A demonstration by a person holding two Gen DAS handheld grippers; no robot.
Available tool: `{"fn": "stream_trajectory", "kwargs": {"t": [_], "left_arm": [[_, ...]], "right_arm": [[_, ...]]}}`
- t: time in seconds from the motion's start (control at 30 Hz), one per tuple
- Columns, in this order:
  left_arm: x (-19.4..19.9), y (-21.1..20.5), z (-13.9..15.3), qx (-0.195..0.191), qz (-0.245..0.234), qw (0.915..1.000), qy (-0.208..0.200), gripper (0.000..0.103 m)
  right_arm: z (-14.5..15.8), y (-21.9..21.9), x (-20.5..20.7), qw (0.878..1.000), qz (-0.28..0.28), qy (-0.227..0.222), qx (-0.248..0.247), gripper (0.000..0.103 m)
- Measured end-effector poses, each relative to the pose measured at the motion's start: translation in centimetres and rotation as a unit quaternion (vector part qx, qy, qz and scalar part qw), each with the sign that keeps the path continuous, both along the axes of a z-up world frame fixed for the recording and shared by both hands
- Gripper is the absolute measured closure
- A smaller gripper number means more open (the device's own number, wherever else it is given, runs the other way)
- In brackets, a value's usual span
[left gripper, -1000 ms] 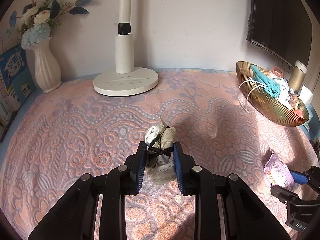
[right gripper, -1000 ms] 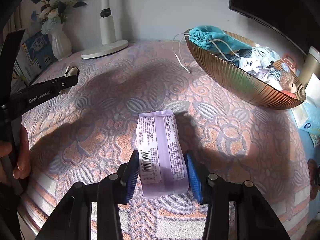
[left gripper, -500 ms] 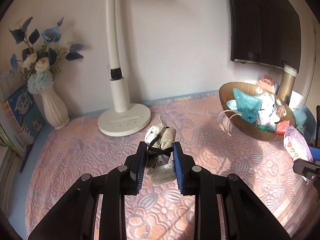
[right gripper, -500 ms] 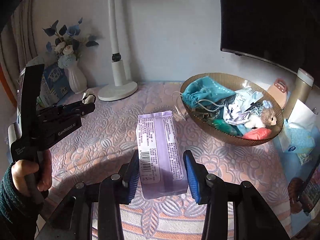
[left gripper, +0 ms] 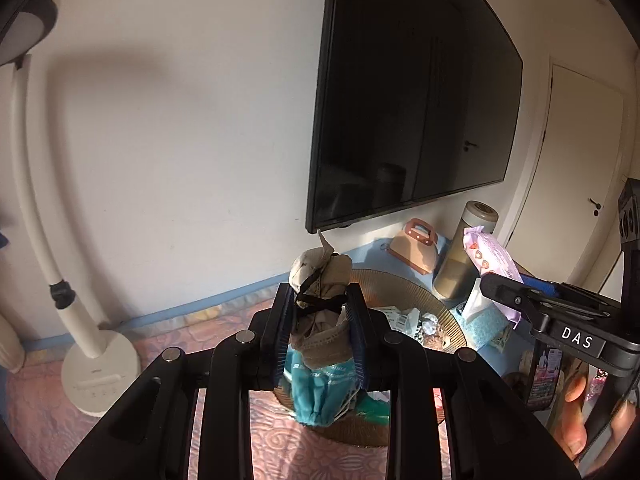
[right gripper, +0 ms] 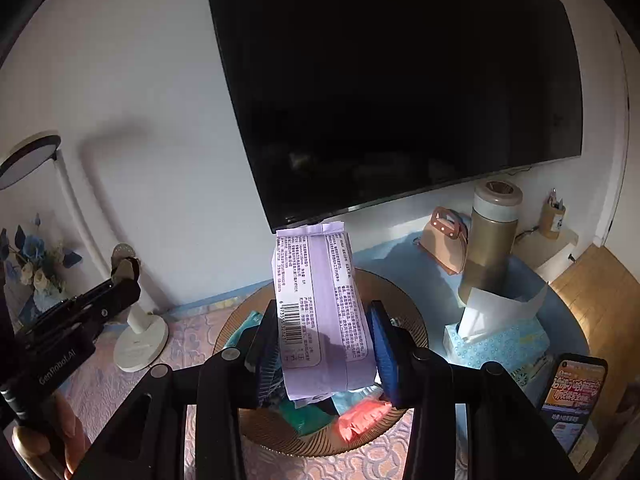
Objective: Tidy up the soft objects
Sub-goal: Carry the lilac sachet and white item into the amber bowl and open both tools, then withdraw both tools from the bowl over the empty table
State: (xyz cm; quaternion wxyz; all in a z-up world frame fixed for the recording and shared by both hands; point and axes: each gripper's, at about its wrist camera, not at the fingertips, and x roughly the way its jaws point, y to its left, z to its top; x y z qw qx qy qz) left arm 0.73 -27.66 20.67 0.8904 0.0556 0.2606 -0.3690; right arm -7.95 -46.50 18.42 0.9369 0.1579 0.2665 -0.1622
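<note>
Probably a home living room: a wall-mounted television [right gripper: 400,80] fills the upper frame, a desk lamp [right gripper: 36,160] and flowers [right gripper: 32,260] (far left) sit beside a tissue box [right gripper: 496,344].

Our left gripper [left gripper: 320,336] is matte black plastic: two angular arms, each with round silver screws, ending in jaws faced with ribbed blue pads. Our right gripper [right gripper: 324,346] has the same black frame, silver screws and blue ribbed pads. Seen from the left camera, the right one carries a white "DAS" label on its side; from the right camera, the left one reads "GenRobot.AI" in white lettering.
</note>
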Motion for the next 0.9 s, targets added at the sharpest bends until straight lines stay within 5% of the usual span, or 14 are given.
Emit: {"fn": "stream_trajectory", "kwargs": {"t": [0.13,0.23,0.3,0.33,0.5,0.83,0.9], "left_arm": [[2.1,-3.8,-2.3,0.004,-0.021,0.9991,0.036,0.078],[3.4,-5.4,-3.3,0.0,-0.037,0.9982,0.048,0.054],[4.2,-6.2,-3.7,0.007,-0.038,0.9975,0.059,0.029],[4.4,-6.2,-3.9,0.008,-0.038,0.9972,0.065,0.026],[3.5,-3.3,-3.6,0.006,-0.018,0.9985,0.051,0.026],[-0.1,9.3,2.7,0.001,0.078,0.9969,-0.006,0.026],[-1.2,12.3,4.3,-0.002,0.101,0.9944,-0.03,0.019]], "right_arm": [[-1.1,-1.5,2.8,1.0,-0.011,0.017,0.015,0.062],[-1.9,-2.4,4.8,1.0,-0.01,0.027,0.011,0.061],[-2.7,-3.4,6.0,0.999,0.002,0.042,0.033,0.059],[-3.1,-3.8,6.2,0.998,0.006,0.051,0.045,0.058],[-4.4,-4.4,4.0,0.995,0.012,0.056,0.081,0.042],[-4.9,0.4,0.4,0.992,0.07,0.049,0.092,0.042],[-4.3,2.6,0.4,0.992,0.088,0.047,0.076,0.041]]}}
